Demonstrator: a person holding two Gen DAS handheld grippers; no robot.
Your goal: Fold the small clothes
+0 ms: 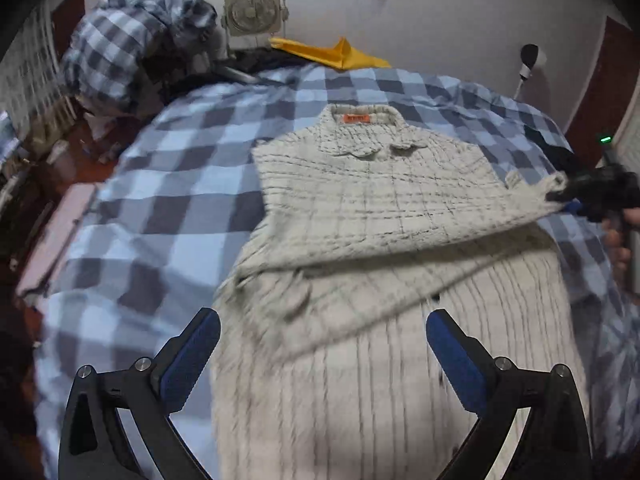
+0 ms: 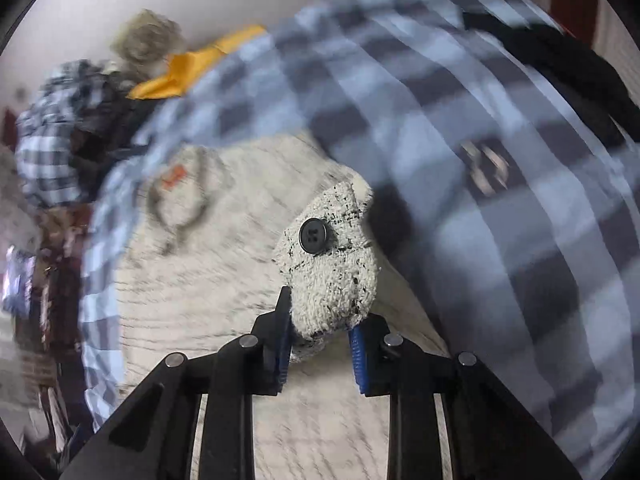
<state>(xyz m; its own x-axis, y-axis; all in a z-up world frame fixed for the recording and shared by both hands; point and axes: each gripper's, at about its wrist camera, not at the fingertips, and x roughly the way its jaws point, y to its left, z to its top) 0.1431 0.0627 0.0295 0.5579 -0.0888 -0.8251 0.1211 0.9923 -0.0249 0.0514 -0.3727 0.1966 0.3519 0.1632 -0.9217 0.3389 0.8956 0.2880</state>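
A cream fuzzy shirt [image 1: 372,216] with thin dark checks and an orange neck label lies on the blue checked bedspread [image 1: 168,184]. Its left sleeve is folded across the body. My left gripper [image 1: 323,344] hangs open above the shirt's lower part, nothing between its blue pads. At the right edge of the left wrist view, my right gripper [image 1: 572,196] pinches the right sleeve's end. In the right wrist view, my right gripper [image 2: 320,334] is shut on the sleeve cuff [image 2: 332,264], which carries a dark button [image 2: 313,235]. The shirt's body [image 2: 224,280] spreads below it.
A heap of checked cloth [image 1: 132,44] and a small box fan [image 1: 251,14] stand at the head of the bed, with a yellow cloth [image 1: 332,54] beside them. A dark garment [image 2: 560,68] lies at the bed's right edge. The floor on the left is cluttered.
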